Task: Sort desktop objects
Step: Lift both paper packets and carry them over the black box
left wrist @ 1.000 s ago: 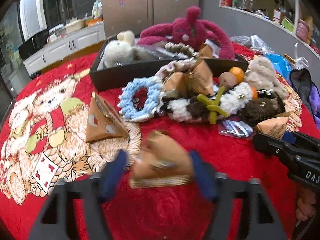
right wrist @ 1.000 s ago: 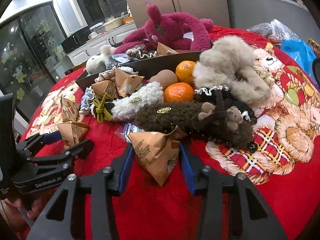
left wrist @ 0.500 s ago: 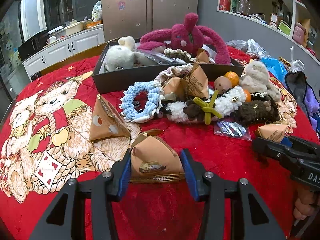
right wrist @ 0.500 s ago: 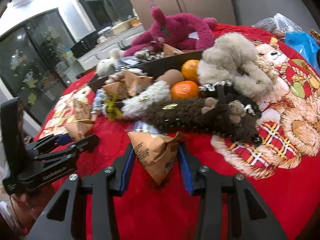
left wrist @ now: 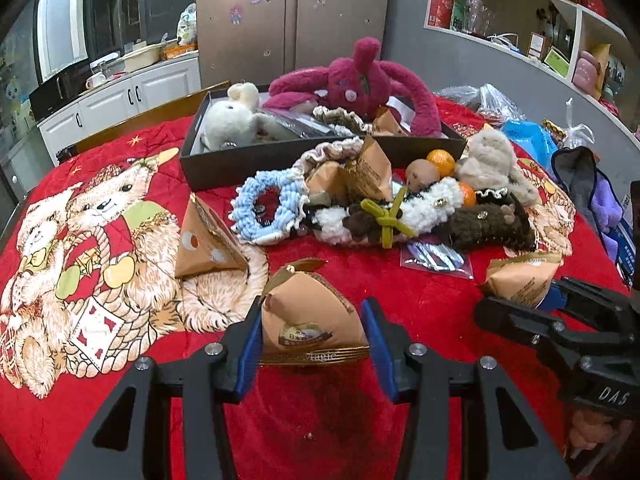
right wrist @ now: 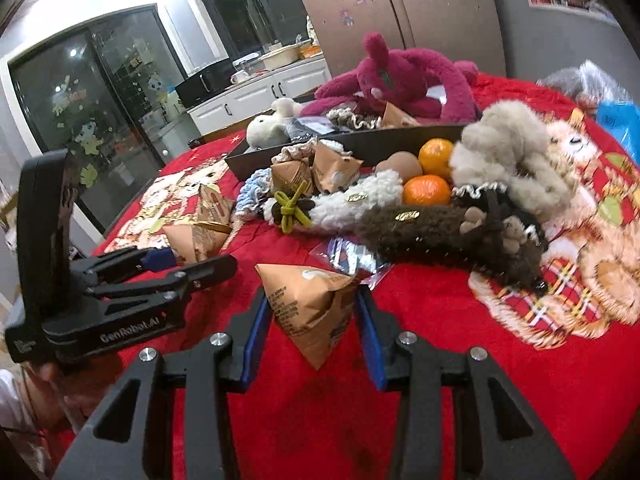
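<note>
Both tools clamp a tan packet: left tool (left wrist: 313, 334), right tool (right wrist: 313, 314); plush pile (left wrist: 400, 216) ahead.

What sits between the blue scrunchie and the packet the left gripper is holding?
Only bare red cloth, in the left wrist view, separates the blue scrunchie from the packet clamped in the left gripper.

At three o'clock in the left wrist view, the right gripper (left wrist: 560, 300) hides the lower edge of its brown packet (left wrist: 522, 276), and the purple cloth (left wrist: 600, 208) runs off-frame.
</note>
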The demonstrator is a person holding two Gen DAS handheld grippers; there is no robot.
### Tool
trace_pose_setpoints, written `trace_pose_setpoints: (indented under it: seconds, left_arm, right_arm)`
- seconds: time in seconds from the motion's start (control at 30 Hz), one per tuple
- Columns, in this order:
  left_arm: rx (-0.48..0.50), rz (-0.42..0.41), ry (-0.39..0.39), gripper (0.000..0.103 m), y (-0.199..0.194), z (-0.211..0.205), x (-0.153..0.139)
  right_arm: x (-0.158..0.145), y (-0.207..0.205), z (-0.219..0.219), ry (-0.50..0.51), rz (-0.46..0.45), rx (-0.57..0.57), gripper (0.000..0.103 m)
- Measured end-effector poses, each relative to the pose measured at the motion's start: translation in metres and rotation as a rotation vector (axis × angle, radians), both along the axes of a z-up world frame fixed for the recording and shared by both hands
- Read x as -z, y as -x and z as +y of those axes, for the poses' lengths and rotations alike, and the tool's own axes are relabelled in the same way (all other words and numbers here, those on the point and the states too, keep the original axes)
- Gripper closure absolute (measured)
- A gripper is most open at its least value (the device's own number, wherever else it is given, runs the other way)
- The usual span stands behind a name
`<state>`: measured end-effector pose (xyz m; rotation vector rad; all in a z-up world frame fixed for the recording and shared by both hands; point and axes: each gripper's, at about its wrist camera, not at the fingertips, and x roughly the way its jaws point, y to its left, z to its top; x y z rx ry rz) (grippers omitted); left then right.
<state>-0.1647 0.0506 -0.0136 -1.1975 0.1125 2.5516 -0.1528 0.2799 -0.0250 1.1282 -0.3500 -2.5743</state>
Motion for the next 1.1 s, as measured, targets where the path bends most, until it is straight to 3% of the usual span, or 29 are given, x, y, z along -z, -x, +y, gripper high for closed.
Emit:
trace_pose_setpoints:
  seconds: [0.4, 0.77, 1.1]
  left_arm:
    - [-0.026, 0.022, -0.023, 0.055, -0.005, -0.007, -0.017]
    - [-0.033, 0.146, -0.055, 0.055, -0.026, -0.007, -0.066]
    - [-0.041, 0.185, -0.076, 0.055, -0.035, -0.001, -0.088]
  right_arm:
    - [-0.013, -0.006, -0.001, -0.071, 0.057, 0.024, 0.061]
    - [-0.055, -0.022, 0.015, -0.040, 0.173, 0.075, 0.061]
    - [-0.089, -0.037, -0.002, -0.049, 0.283, 0.033, 0.061]
